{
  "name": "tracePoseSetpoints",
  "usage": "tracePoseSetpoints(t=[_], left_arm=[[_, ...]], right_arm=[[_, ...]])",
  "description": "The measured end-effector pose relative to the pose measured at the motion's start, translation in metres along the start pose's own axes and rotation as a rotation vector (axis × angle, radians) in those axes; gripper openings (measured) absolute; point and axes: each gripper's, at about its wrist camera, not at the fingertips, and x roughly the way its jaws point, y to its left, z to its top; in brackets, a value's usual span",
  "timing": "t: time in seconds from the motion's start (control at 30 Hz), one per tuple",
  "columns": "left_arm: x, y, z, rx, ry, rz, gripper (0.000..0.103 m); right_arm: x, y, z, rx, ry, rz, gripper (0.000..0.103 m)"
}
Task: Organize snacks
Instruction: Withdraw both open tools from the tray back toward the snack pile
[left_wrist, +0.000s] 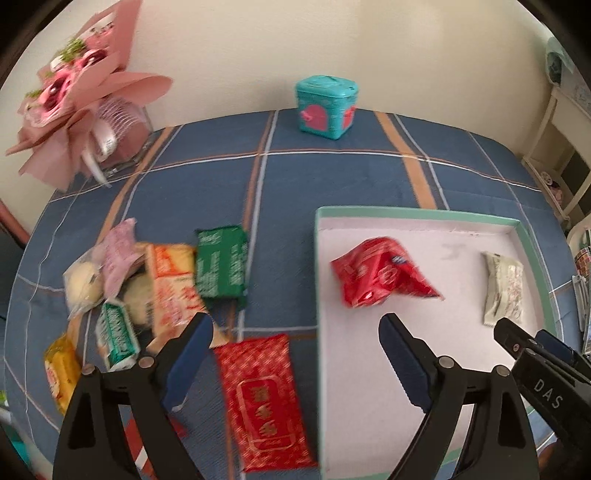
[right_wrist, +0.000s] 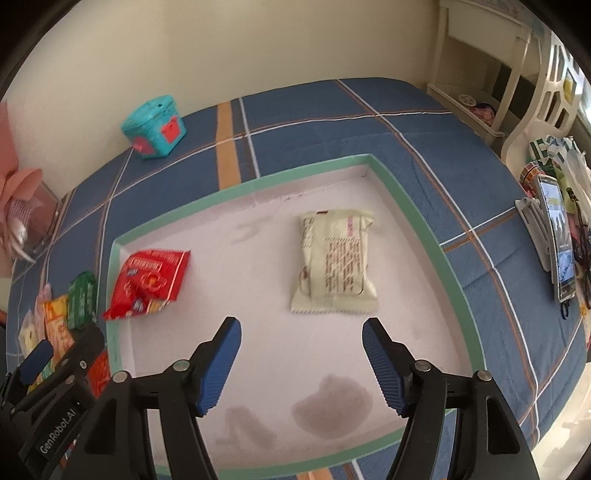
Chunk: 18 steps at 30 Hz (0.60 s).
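- Left gripper (left_wrist: 297, 334): jaws spread wide, nothing between them; angled down over the left wall of the tray, one finger above the loose packets, the other above the tray floor.
- Right gripper (right_wrist: 301, 338): jaws parted, empty; angled down over the near half of the tray, just short of the cream packet.
- Tray (right_wrist: 417, 206): shallow, white floor, mint-green rim, flat on the counter; dark stains on the near part of the floor.
- Red crinkled packet (left_wrist: 380, 271): inside the tray, near its left wall, lying loose and tilted.
- Cream packet (right_wrist: 334, 266): inside the tray, right of the red crinkled packet and well apart from it, lying flat, brown print on its face.
- Flat red packet (left_wrist: 264, 397): on the counter just outside the left wall of the tray, gold lettering, below the left gripper.
- Green packet (left_wrist: 221, 267): on the counter, left of the tray, at the right edge of the loose pile.
- Orange packet (left_wrist: 173, 284): touching the green packet on its left.
- Remaining pile: pink packet (left_wrist: 118, 254), clear-wrapped pale buns (left_wrist: 83, 286), green-and-white packet (left_wrist: 116, 334), yellow packet (left_wrist: 61, 371); overlapping, blurred.
- Counter (left_wrist: 332, 177): covered in blue plaid cloth with white and orange stripes.
- Teal box (left_wrist: 327, 107): far edge, by the wall, red patches on its sides.
- Pink bouquet (left_wrist: 79, 107): far left corner, in a clear container.
- Phone (right_wrist: 557, 236): propped on a stand at the right edge.
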Motion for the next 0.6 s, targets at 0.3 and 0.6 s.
tracePoseSetpoints(t=[0.3, 0.6], left_arm=[[-0.010, 0.032, -0.027, -0.058, 0.001, 0.041, 0.098], [-0.020, 0.061, -0.057, -0.139, 0.021, 0.067, 0.098]], right_arm=[[-0.011, 0.018, -0.027, -0.058, 0.003, 0.029, 0.084], [-0.019, 0.024, -0.048, -0.088, 0.007, 0.051, 0.103]])
